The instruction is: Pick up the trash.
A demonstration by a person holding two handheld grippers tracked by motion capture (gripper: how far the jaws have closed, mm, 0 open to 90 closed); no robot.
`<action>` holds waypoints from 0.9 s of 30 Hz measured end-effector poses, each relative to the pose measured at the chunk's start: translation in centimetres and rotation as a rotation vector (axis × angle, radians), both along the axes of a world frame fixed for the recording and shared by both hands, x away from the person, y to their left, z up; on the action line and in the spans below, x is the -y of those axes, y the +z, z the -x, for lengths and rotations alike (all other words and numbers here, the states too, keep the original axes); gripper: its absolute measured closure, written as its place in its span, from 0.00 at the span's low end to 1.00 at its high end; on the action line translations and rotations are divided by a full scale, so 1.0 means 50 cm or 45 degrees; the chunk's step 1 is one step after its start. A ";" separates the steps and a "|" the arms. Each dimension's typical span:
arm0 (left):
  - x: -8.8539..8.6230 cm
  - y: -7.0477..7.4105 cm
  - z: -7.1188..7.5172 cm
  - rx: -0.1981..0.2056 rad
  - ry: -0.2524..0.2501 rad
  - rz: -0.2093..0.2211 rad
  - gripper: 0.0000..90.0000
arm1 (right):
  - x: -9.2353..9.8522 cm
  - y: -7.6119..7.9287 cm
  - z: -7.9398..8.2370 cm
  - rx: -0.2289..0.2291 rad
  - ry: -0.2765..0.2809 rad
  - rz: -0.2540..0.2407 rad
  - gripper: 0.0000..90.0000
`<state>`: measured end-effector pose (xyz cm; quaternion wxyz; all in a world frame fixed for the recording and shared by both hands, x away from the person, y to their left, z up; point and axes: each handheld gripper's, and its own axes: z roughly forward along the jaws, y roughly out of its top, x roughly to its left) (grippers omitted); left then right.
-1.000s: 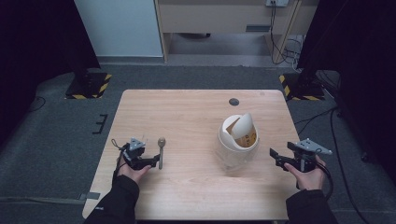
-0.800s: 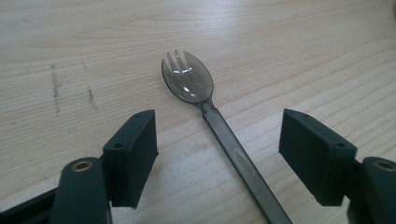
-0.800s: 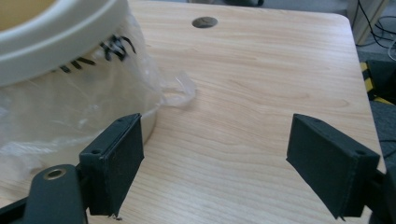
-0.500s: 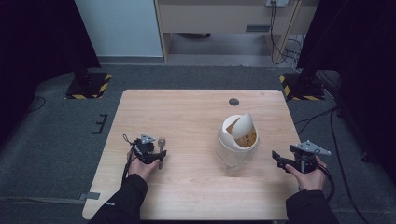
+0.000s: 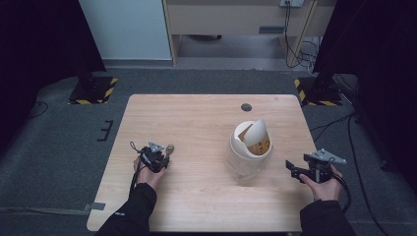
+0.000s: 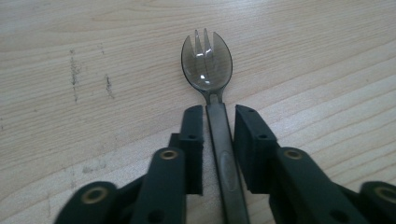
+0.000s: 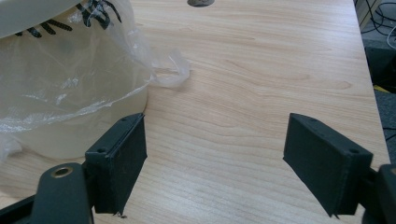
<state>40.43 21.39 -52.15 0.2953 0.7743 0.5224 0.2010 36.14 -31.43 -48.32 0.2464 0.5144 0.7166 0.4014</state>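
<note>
One small see-through spork [image 6: 207, 67] lies flat on the table [image 5: 196, 123] in front of our left hand. Our left tongs [image 6: 218, 122] have just been closing around its thin handle, and we cannot tell if they pinch it yet. We think it is light, stiff and a bit slippery, so the handle's middle is the best spot. Our right tongs [image 7: 215, 154] are wide open and hold nothing, near the white bin [image 5: 251, 147]. The black marks on its bag are too blurry to read.

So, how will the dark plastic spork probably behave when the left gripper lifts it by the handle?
The spork looks thin and translucent, so probably light and fairly stiff. Its smooth, narrow handle sits between the left gripper pads, which have just been closing, so it may slip or pivot. Lying flat, it seems unlikely to roll.
</note>
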 end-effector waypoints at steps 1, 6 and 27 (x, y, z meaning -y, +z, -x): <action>0.000 0.000 0.000 0.000 0.000 0.000 0.85 | 0.000 0.000 0.000 0.000 0.000 0.000 0.24; 0.000 0.000 0.001 0.005 -0.021 0.002 0.89 | -0.007 -0.003 -0.001 -0.009 0.014 0.003 0.24; 0.017 0.126 0.063 0.373 -0.179 0.279 0.89 | 0.002 0.013 0.004 0.055 -0.006 -0.059 0.25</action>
